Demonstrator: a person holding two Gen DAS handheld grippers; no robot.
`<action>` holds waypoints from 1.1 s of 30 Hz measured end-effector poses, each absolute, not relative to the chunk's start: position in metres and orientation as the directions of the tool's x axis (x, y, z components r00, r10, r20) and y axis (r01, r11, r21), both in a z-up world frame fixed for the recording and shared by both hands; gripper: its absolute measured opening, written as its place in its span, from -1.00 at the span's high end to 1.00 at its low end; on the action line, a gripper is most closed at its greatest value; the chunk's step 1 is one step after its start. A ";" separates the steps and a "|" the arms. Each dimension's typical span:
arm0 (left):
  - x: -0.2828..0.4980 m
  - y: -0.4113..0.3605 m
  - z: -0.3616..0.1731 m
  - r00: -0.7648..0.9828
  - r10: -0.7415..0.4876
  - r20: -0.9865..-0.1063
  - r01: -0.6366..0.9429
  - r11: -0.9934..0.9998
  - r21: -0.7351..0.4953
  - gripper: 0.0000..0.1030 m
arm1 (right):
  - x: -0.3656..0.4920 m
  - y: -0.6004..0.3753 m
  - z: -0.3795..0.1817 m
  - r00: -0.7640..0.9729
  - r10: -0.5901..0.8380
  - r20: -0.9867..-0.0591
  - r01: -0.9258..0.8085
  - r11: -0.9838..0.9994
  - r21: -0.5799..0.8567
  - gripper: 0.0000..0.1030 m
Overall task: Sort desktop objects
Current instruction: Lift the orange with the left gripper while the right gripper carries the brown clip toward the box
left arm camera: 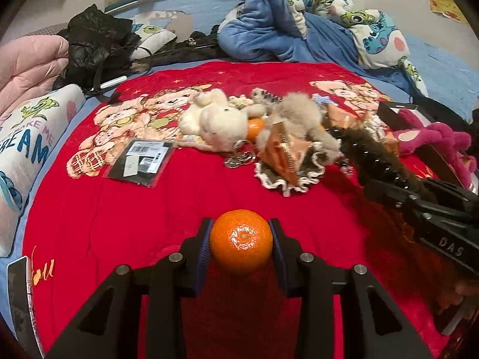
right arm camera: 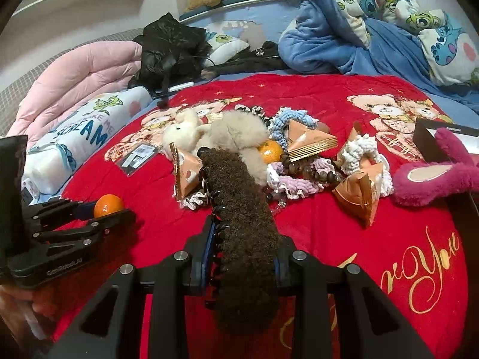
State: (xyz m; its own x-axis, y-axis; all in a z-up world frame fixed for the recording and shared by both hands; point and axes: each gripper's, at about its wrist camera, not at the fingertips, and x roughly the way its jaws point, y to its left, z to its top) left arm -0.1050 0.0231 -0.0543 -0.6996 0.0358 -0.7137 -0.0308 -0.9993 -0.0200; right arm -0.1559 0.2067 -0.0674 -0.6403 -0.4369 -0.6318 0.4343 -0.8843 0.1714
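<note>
While level above the red blanket (left arm camera: 134, 209): left gripper (left arm camera: 241, 240) jaws clamping tangerine (left arm camera: 241, 240); right gripper (right arm camera: 244, 257) jaws clamping furry hair claw (right arm camera: 239, 209).

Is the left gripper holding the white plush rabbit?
No, the left gripper is shut on a mandarin orange, while the white plush rabbit lies in the pile on the red blanket.

**Right wrist view: both grippers loaded**

Right gripper (right arm camera: 244, 260) clamps a brown fuzzy hair claw (right arm camera: 239, 209), teeth along its left edge. Left gripper (right arm camera: 98, 209), at left, grips a tangerine (right arm camera: 108, 205). Second tangerine (right arm camera: 270, 150) sits in the pile on the red blanket (right arm camera: 329, 239), beside a pink plush (right arm camera: 440, 176).
</note>
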 end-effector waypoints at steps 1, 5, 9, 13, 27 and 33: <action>-0.104 0.026 -0.053 -0.701 0.038 -0.712 -0.034 -0.999 -0.020 0.26 | -0.155 0.206 -0.067 -0.641 -0.438 -0.630 0.437 -0.883 0.169 0.42; -0.101 0.035 -0.048 -0.705 0.051 -0.707 -0.048 -0.999 -0.024 0.26 | -0.151 0.206 -0.066 -0.641 -0.440 -0.628 0.440 -0.882 0.168 0.42; -0.098 0.049 -0.043 -0.709 0.065 -0.702 -0.069 -0.997 -0.022 0.26 | -0.147 0.210 -0.065 -0.640 -0.442 -0.628 0.439 -0.882 0.172 0.42; -0.096 0.063 -0.040 -0.709 0.078 -0.701 -0.089 -0.996 -0.021 0.26 | -0.143 0.221 -0.062 -0.651 -0.432 -0.624 0.422 -0.889 0.176 0.42; -0.086 0.132 -0.013 -0.724 0.182 -0.665 -0.203 -0.978 -0.046 0.26 | -0.122 0.278 -0.044 -0.704 -0.391 -0.593 0.335 -0.919 0.209 0.42; -0.081 0.166 -0.012 -0.715 0.218 -0.664 -0.243 -0.968 -0.056 0.26 | -0.101 0.310 -0.030 -0.738 -0.344 -0.580 0.293 -0.938 0.182 0.42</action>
